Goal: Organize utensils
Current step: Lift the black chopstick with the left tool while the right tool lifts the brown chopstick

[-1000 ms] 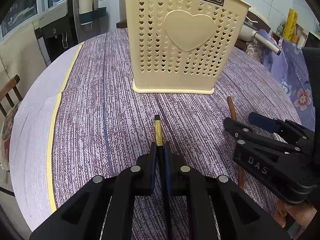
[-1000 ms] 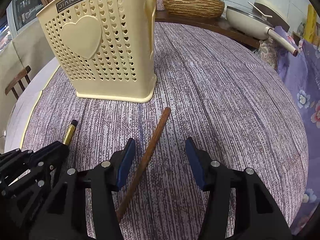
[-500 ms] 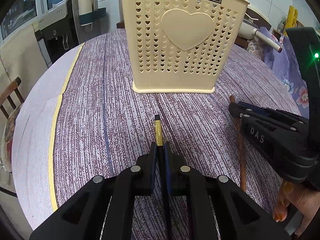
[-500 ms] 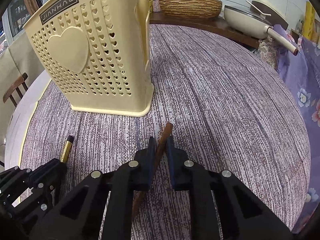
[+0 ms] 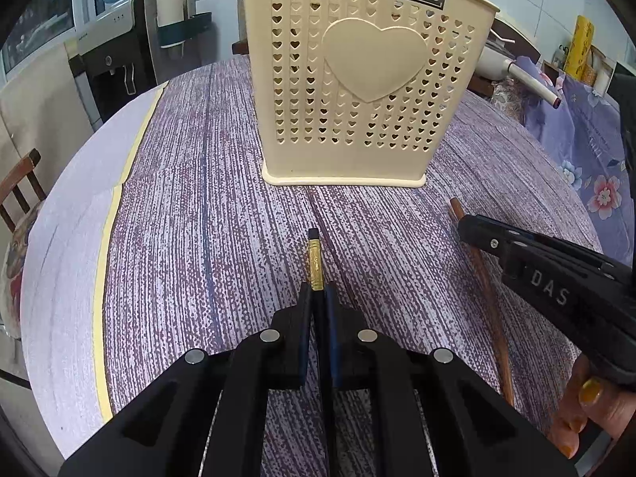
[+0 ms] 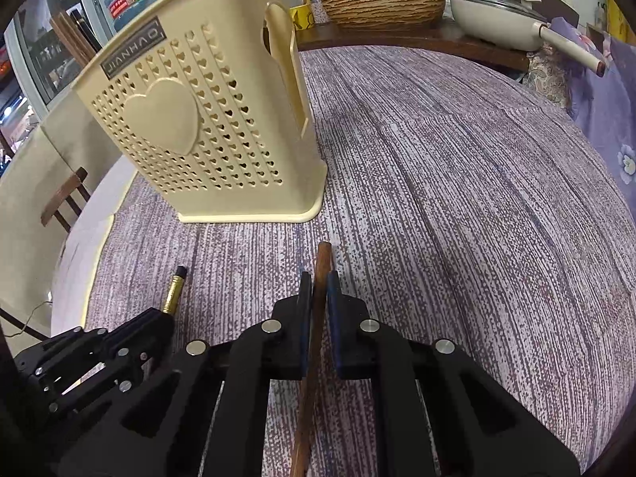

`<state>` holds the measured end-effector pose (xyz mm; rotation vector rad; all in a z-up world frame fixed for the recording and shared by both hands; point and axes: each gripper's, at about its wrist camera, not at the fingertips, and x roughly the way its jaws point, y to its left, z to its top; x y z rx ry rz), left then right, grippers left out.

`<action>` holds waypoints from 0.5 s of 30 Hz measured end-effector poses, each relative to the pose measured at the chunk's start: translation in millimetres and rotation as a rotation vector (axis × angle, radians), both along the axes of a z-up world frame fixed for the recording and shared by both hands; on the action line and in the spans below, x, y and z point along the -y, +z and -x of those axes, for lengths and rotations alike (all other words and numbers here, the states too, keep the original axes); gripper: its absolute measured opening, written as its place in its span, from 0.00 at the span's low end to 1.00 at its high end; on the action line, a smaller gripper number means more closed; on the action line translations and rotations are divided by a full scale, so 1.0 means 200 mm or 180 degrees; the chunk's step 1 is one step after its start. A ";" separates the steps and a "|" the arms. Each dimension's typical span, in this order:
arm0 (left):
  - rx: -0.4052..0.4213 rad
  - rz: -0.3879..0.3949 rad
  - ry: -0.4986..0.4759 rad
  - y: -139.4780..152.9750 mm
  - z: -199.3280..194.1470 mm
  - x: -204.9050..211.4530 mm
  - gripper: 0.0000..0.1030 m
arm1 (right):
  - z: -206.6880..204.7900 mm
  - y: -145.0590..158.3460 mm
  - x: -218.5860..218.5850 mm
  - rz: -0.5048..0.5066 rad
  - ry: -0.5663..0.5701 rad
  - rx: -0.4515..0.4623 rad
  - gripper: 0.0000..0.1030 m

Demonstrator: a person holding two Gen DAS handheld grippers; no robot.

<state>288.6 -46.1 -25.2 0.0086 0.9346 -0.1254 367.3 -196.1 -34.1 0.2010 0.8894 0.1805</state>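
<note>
A cream perforated utensil holder [image 5: 357, 91] with a heart on its side stands upright on the purple striped table; it also shows in the right wrist view [image 6: 206, 135]. My left gripper [image 5: 318, 294] is shut on a black chopstick with a gold end [image 5: 315, 262], its tip pointing toward the holder. My right gripper [image 6: 317, 282] is shut on a brown wooden chopstick [image 6: 322, 262], lifted a little off the cloth. In the left wrist view the right gripper [image 5: 473, 228] is at the right, holding the brown chopstick [image 5: 487, 290]. Brown utensil ends stick out of the holder's top.
The table's purple cloth [image 6: 457, 198] has a yellow-edged left border [image 5: 107, 222]. A wooden chair [image 5: 20, 187] stands at the left. Behind the table are a woven basket [image 6: 381, 2], a cream pan [image 6: 512, 24] and a floral cloth [image 5: 588, 167].
My right gripper closed on the brown chopstick and has raised and turned it slightly. My left gripper has stayed shut on the gold-ended chopstick, moving a little nearer the holder.
</note>
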 end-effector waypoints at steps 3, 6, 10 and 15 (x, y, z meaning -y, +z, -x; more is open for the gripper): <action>-0.0001 0.0097 -0.0007 0.01 0.00 -0.01 0.08 | 0.03 0.04 0.01 -0.0098 0.0053 0.0074 0.09; 0.0093 0.0178 -0.0007 0.06 0.03 -0.03 0.08 | 0.08 0.11 0.04 -0.0234 0.0097 0.0215 0.09; 0.0302 0.0272 -0.0017 0.19 0.06 -0.05 0.08 | 0.14 0.23 0.08 -0.0416 0.0185 0.0383 0.09; 0.0570 0.0393 -0.0028 0.38 0.11 -0.08 0.08 | 0.24 0.44 0.11 -0.0498 0.0289 0.0709 0.08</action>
